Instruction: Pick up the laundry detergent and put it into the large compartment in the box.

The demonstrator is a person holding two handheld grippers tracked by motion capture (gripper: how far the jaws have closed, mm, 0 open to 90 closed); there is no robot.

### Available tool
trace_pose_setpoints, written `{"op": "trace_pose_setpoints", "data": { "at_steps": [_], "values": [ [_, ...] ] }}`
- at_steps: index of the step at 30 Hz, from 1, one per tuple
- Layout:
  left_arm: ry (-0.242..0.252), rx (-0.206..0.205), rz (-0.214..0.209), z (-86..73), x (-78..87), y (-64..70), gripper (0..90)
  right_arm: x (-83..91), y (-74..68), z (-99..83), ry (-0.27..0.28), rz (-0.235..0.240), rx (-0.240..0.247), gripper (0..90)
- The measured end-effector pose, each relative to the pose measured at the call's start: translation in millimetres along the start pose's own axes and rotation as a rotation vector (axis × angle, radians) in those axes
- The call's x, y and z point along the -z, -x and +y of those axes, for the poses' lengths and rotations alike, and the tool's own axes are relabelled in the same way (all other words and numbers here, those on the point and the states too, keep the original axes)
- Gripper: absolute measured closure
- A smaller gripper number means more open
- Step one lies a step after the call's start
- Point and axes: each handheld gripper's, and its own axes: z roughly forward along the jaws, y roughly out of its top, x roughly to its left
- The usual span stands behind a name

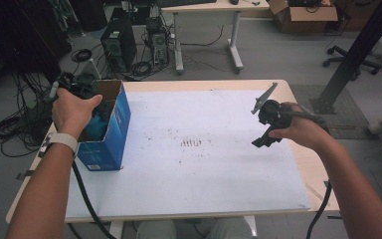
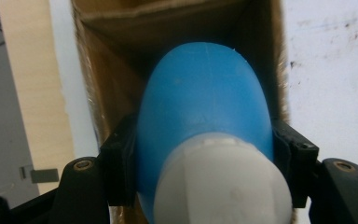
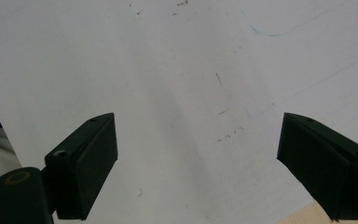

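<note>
Bottle (image 2: 200, 116) of blue plastic with a white cap (image 2: 221, 184) sits squeezed between the jaws of the left gripper (image 2: 205, 154), its far end already inside the open top of the blue box (image 1: 110, 130) at the table's (image 1: 298, 164) left edge. Smooth, rounded plastic like this probably slips easily and may dent under a hard squeeze, so the shoulder just beyond the cap, where the pads now press, looks the soundest place to hold. It seems light, though its fill cannot be judged. The cardboard walls are thin and close around it, and could catch or tip. The right gripper (image 3: 198, 158) hangs with jaws spread wide over the bare white sheet (image 3: 182, 70), holding nothing.
</note>
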Motion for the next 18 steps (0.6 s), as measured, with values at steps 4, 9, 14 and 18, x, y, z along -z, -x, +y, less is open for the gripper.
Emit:
{"op": "trace_pose_setpoints", "data": {
  "at_steps": [4,9,14,18],
  "values": [
    [-0.009,-0.007,-0.008,-3.5,-12.2,-2.3,37.6,-1.7,-0.4,0.3,-0.001,0.003,0.002,12.0],
    [-0.011,0.01,-0.019,-5.4,-18.6,-6.1,37.6,-1.7,0.6,-1.1,-0.001,0.002,-0.005,12.0],
    [-0.016,0.011,-0.022,-5.2,-18.6,-6.9,37.5,-2.1,0.0,-0.6,0.0,0.004,-0.003,12.0],
    [-0.01,0.016,-0.024,-5.4,-19.1,-8.1,37.3,-2.6,-1.5,-0.5,-0.003,0.005,0.0,12.0]
  ]
}}
